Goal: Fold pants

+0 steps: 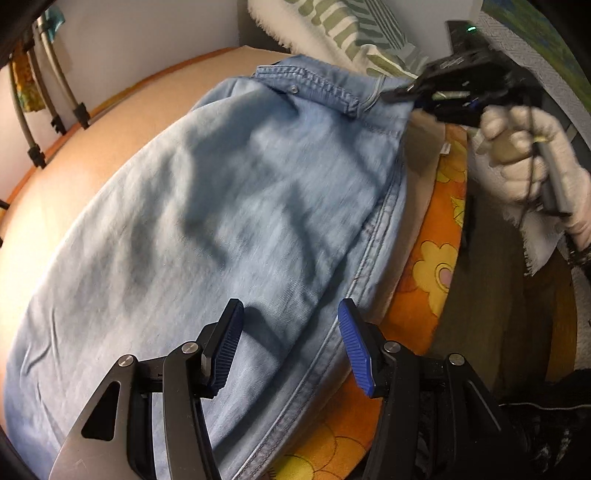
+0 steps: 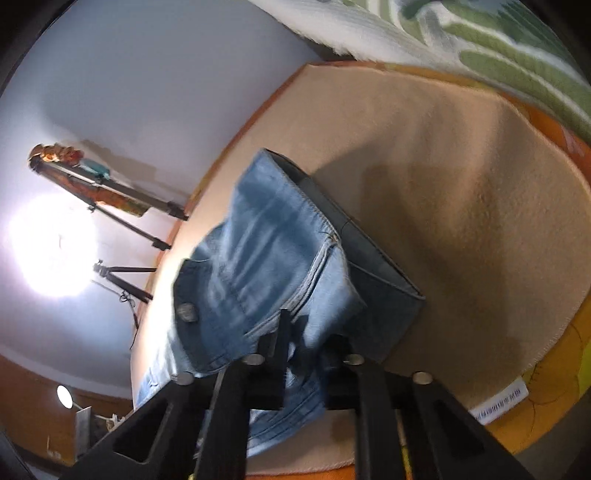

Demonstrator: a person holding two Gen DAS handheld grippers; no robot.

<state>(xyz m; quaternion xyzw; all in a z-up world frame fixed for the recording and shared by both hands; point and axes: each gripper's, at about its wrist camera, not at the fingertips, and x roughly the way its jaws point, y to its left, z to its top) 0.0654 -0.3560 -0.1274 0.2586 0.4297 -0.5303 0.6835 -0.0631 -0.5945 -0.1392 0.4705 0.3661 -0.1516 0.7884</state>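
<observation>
Two tools work over one pair of light blue denim pants (image 1: 207, 229), which lies spread across a tan mat (image 1: 122, 122) covering most of the surface. In the left wrist view the left tool (image 1: 291, 347) hangs over the near end of the pants with its blue-padded fingers (image 1: 352, 347) spread apart and nothing between them; the cloth's stitched side seam runs beneath them from 6 o'clock up toward 1 o'clock. At 1 o'clock the waistband with its rivet lies against a white and green patterned blanket (image 1: 332, 33), and there the right tool (image 1: 397, 94), held by a white-gloved hand (image 1: 532, 155), is clenched on the waistband's corner. The right wrist view confirms this: the right tool's dark fingers (image 2: 284, 339) pinch a bunched fold of denim beside the metal button (image 2: 186, 312), lifting the waistband off the mat so a shadowed underside shows at 3 o'clock. An orange flowered sheet (image 1: 424, 266) borders the mat at 4 o'clock in the left view. Tripod legs (image 1: 44, 96) stand against the white wall (image 1: 147, 33) at 10 o'clock, close to the mat's edge, and a bright lamp glare (image 2: 51, 243) fills 9 o'clock in the right view.
</observation>
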